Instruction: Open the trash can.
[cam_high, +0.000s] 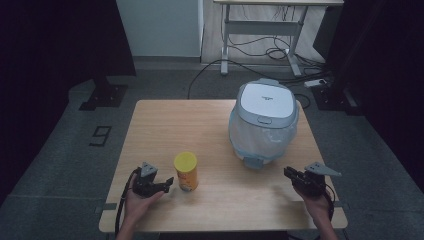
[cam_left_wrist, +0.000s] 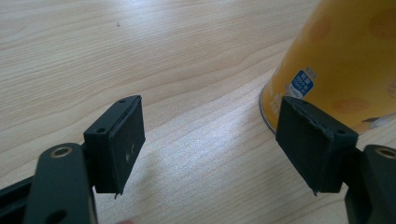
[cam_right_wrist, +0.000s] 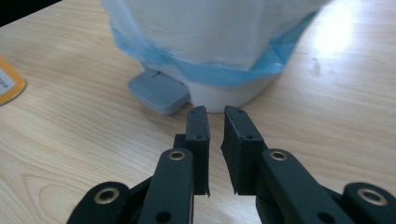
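Your yellow can (cam_high: 186, 172) has a plain yellow lid, darker orange dots around its side and a small blue-and-white label near the base. The bin (cam_high: 263, 120) ahead of you is white with a grey-blue lid and pedal, lined with a pale blue bag. Both stand on the light wood-grain table (cam_high: 165, 125).

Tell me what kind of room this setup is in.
Probably a lab or recording room, not a home: a lone wooden table on grey carpet, dark curtains at both sides, and cables trailing under a desk behind.
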